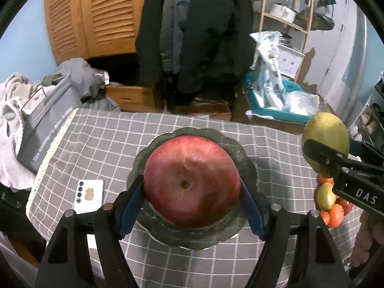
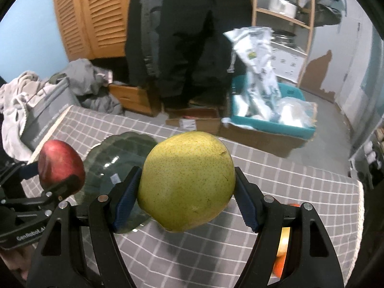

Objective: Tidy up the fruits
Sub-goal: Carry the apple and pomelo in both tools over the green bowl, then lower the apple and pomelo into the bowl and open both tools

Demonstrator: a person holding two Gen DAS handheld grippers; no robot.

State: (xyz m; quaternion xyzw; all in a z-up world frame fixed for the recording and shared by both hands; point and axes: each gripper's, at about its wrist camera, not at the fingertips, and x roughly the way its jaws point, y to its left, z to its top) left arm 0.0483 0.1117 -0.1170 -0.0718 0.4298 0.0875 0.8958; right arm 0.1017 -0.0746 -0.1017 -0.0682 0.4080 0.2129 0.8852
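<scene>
Okay, both fruits look firm, smooth and roundish, likely a bit slippery; gripping across the widest part seems right, not too hard or they may bruise. Left gripper (image 1: 192, 192) is clamped on the red apple (image 1: 192, 182), glossy, pale patch, held over the dark green plate (image 1: 247, 168). Right gripper (image 2: 187, 192) is clamped on the yellow-green pear (image 2: 187, 180), speckled, above the checked tablecloth (image 2: 300, 187) beside the plate. Small orange fruits (image 1: 334, 212) lie far right.

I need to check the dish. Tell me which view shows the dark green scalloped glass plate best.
Right wrist view: the dark green scalloped glass plate lies largely uncovered. In the left wrist view the red apple hides its centre, leaving only the rim.
</scene>
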